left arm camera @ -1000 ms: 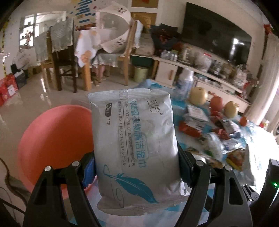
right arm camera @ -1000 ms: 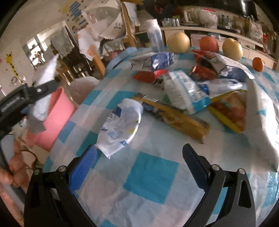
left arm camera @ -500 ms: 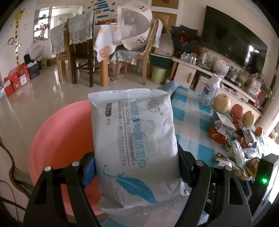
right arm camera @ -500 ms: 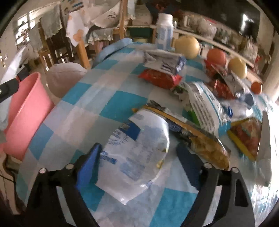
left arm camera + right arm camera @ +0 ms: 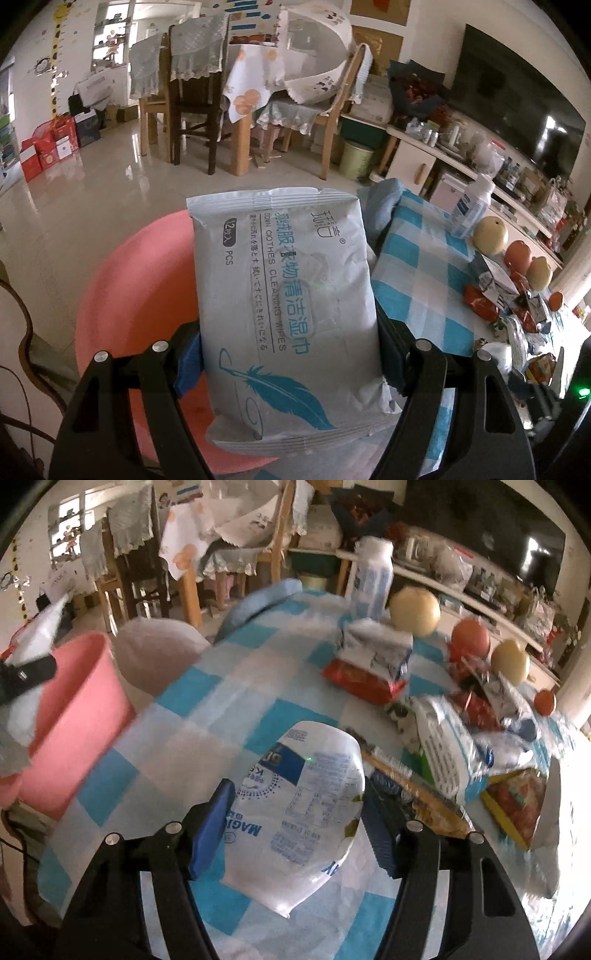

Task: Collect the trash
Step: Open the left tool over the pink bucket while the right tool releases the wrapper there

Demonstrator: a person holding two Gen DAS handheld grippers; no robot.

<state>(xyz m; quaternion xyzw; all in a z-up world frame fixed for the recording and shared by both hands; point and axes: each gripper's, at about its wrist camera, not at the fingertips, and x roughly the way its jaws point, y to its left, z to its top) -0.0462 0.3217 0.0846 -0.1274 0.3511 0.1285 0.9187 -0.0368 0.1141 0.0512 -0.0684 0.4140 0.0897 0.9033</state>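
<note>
Left-wrist view: the left gripper (image 5: 291, 354) pinches a flat, matte grey plastic pack of cleaning wipes with a blue feather print (image 5: 284, 306) by its two long edges, holding it upright at frame centre above the round, smooth pink plastic bin (image 5: 122, 295) at lower left. Right-wrist view: the right gripper (image 5: 295, 819) has just been closing its jaws around a glossy white crinkled wrapper with blue lettering (image 5: 306, 794), which lies at lower centre on the blue-and-white checked tablecloth (image 5: 207, 716); the wrapper sits between the blue pads, but whether they already press it cannot be told. Risks, as a judgement: the wipes pack is soft and held only at its edges, so it may buckle and slip out early, or fall against the bin rim if let go off-centre. The thin wrapper may crumple flat and slide from under the closing pads, or the pads may snag the loose cloth and drag the neighbouring long yellow snack packet (image 5: 417, 794), just right of the wrapper. More foil-like wrappers and round fruit lie at upper right.
</note>
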